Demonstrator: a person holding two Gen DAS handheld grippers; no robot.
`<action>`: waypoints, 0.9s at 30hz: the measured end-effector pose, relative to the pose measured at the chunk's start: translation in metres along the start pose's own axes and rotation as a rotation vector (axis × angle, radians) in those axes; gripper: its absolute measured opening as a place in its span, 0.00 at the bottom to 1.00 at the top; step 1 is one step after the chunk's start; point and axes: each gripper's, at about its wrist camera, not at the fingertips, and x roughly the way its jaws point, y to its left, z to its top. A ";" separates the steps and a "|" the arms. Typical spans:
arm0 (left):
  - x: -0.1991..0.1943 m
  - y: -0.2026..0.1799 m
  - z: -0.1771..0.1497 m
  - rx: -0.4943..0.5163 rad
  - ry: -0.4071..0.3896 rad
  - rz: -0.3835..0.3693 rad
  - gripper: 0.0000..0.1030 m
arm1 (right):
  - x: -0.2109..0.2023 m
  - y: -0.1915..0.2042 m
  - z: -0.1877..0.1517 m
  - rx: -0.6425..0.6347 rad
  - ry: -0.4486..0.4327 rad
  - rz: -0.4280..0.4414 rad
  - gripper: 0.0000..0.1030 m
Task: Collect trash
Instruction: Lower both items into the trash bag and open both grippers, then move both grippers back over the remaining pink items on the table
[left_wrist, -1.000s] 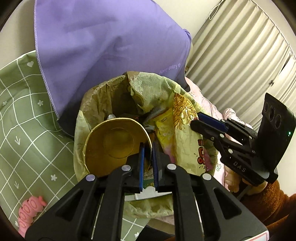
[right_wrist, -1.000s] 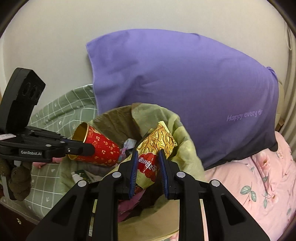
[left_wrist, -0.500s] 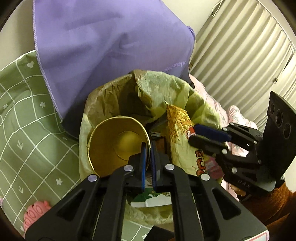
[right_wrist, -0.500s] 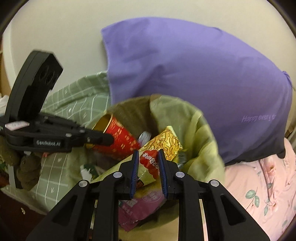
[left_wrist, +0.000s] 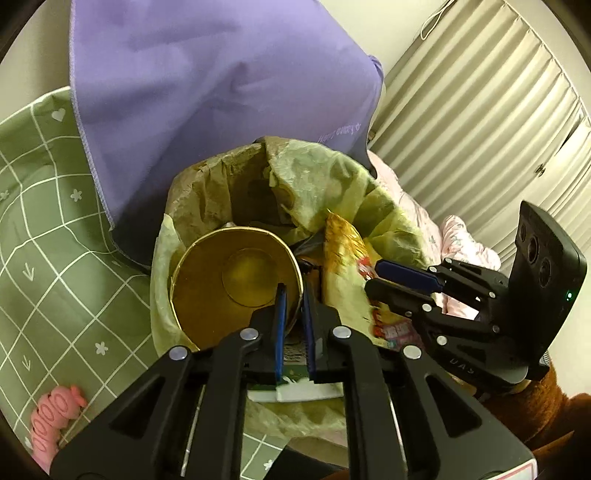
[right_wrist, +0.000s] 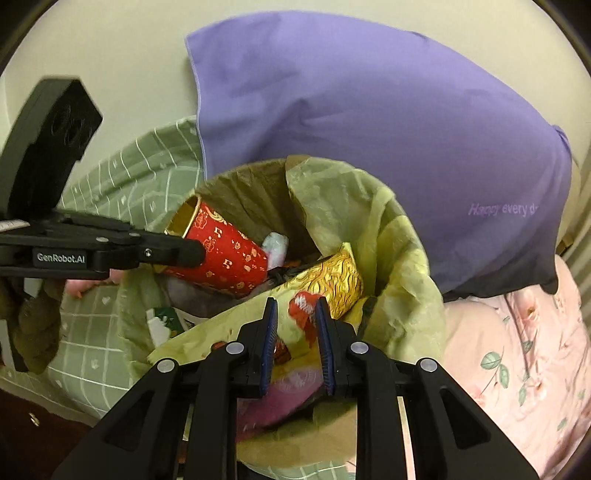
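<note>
One red paper cup (right_wrist: 225, 254) with gold print, lying tilted in the bin liner (right_wrist: 388, 236), long axis slanting from upper left to lower right in the right wrist view; gold-lined mouth (left_wrist: 236, 284) toward the left gripper (left_wrist: 293, 295), base deeper in the bin. Left gripper's jaws straddling the cup's rim, one pad inside, one outside, now opening; pads seemingly no longer pressing the wall, though hard to be sure.

One gold and red snack wrapper (right_wrist: 325, 284) between the pads of the right gripper (right_wrist: 295, 310), clamped there, gold end pointing up and away over the bin, lower end crumpled and hidden behind the jaws.

One yellow-green liner, mouth wide, resting on the bed beside one purple pillow (right_wrist: 369, 110). Underneath: one green checked sheet (left_wrist: 55, 258), one pink floral cover (right_wrist: 517, 350).

Deeper in the bin, one pale crumpled scrap (right_wrist: 277, 243) and a green-and-white carton piece (left_wrist: 295, 387), both half hidden, contents unclear. One pink toy (left_wrist: 51, 424) at the lower left, cut off by the frame edge.
</note>
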 end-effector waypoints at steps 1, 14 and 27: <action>-0.004 0.000 -0.001 -0.003 -0.006 -0.002 0.14 | -0.005 -0.001 -0.001 0.013 -0.015 0.000 0.20; -0.121 0.021 -0.044 -0.027 -0.229 0.200 0.38 | -0.040 0.033 0.003 0.058 -0.178 0.058 0.31; -0.262 0.158 -0.173 -0.403 -0.404 0.609 0.43 | -0.014 0.129 0.011 -0.021 -0.173 0.229 0.42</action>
